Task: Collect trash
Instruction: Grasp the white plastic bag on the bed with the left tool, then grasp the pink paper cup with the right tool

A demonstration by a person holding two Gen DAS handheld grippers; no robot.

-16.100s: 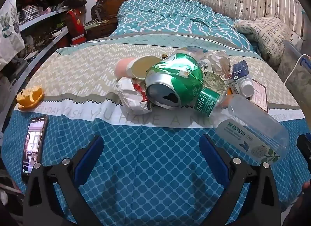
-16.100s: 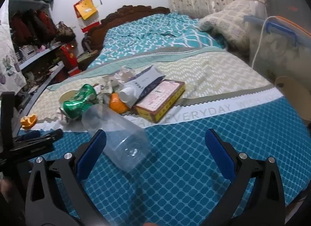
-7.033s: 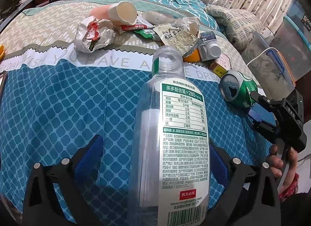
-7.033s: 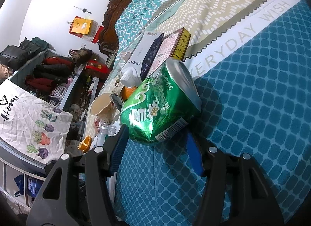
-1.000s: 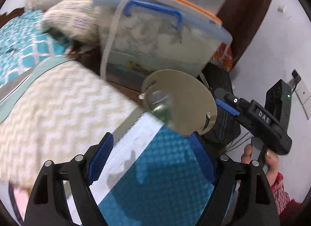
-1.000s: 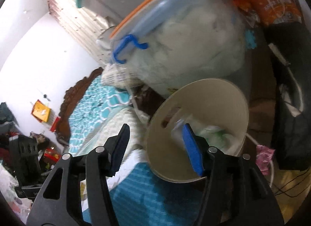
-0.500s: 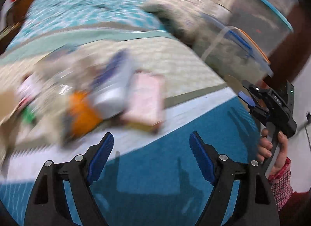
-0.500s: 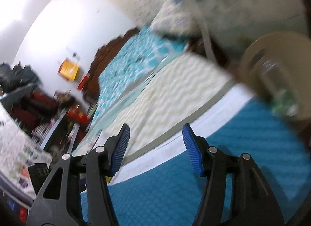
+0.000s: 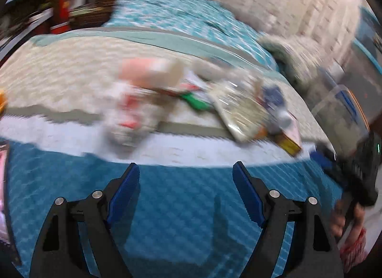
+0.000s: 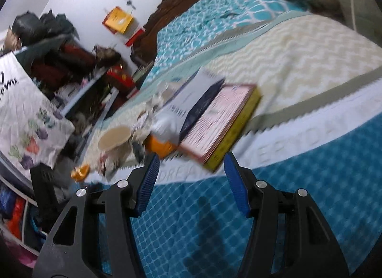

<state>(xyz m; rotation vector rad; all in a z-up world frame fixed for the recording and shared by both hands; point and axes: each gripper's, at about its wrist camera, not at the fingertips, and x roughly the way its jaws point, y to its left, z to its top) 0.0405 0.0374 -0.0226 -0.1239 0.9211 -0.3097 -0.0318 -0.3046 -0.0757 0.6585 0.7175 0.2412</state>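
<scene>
- Trash pile sits on the bed, out past both claws on the pale band of the cover, with bare blue cover between the tips and the nearest bits.
- Left claw is spread wide with nothing in it. From its view the crumpled white-and-red wrapper is the closest piece, ahead and a bit left; the pink cup lies on its side behind that.
- Right claw is partly spread, also nothing in it. The flat yellow-edged box is right ahead of its tips, nearly between them, long axis running away and to the right. I'd say the right hand is the nearer one for that box.
- Beside the box on its left: a dark blue and white carton, a white bottle and something orange.
- Containers: the cup's mouth faces the right camera and looks to have nothing in it, but it's blurry. No bin in either view right now.
- Left view is smeared, so the small stuff is hard to call.
</scene>
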